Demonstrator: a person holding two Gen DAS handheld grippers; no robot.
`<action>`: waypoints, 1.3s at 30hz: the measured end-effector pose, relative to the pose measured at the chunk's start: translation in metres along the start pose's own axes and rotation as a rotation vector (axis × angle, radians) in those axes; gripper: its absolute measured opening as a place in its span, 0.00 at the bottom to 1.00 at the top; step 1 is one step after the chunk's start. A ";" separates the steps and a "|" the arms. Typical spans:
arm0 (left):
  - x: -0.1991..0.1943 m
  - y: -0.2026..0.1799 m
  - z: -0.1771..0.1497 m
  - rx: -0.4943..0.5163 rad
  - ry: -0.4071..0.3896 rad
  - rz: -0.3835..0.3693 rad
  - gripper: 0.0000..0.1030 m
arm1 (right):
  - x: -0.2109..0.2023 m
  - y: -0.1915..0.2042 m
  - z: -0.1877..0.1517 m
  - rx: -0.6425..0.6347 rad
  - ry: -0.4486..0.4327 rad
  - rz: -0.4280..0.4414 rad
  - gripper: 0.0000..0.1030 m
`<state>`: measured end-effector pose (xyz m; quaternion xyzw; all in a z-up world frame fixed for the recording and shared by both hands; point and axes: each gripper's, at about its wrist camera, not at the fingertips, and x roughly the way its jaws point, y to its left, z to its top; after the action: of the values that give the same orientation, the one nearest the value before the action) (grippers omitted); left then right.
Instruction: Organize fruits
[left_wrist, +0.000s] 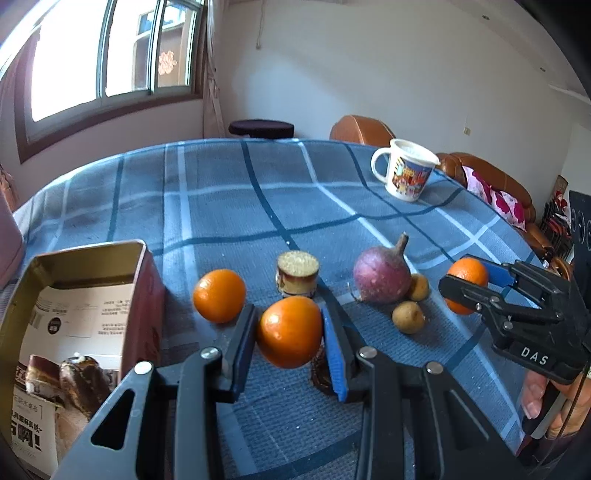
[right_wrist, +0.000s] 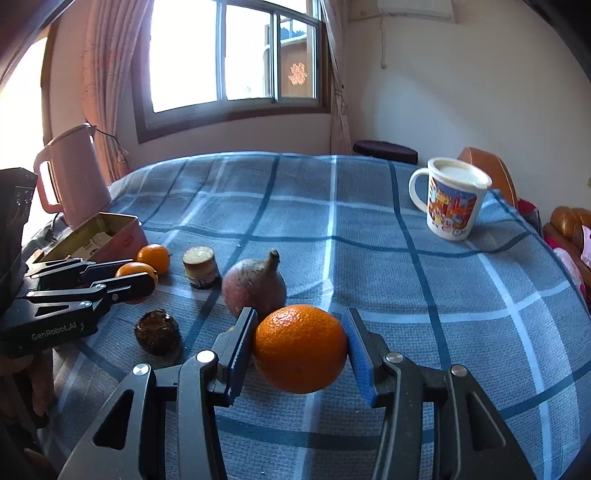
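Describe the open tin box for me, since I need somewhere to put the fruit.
The tin box is rectangular metal, reddish outside and dull gold inside, with no lid on it. It rests on the checked tablecloth at the left, open side up. Printed packets or papers lie inside. An orange sits just beside it, apparently not touching. A pink kettle stands behind it.

Daylight pours through the window (right_wrist: 236, 55) — its panes blown white — while fisheye bending curves the table (left_wrist: 258, 206) edges; focus stays sharp.
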<state>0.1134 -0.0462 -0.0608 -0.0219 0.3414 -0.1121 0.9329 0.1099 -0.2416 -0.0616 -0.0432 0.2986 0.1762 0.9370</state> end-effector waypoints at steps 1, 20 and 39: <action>-0.002 -0.001 0.000 0.001 -0.007 0.002 0.36 | -0.002 0.001 0.000 -0.004 -0.011 -0.002 0.48; -0.029 -0.003 -0.005 0.016 -0.136 0.042 0.36 | -0.025 0.005 -0.002 -0.023 -0.135 -0.002 0.48; -0.048 -0.012 -0.012 0.053 -0.227 0.075 0.36 | -0.040 0.005 -0.006 -0.030 -0.215 -0.006 0.48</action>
<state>0.0683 -0.0465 -0.0381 0.0028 0.2311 -0.0826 0.9694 0.0746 -0.2499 -0.0430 -0.0389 0.1933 0.1814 0.9634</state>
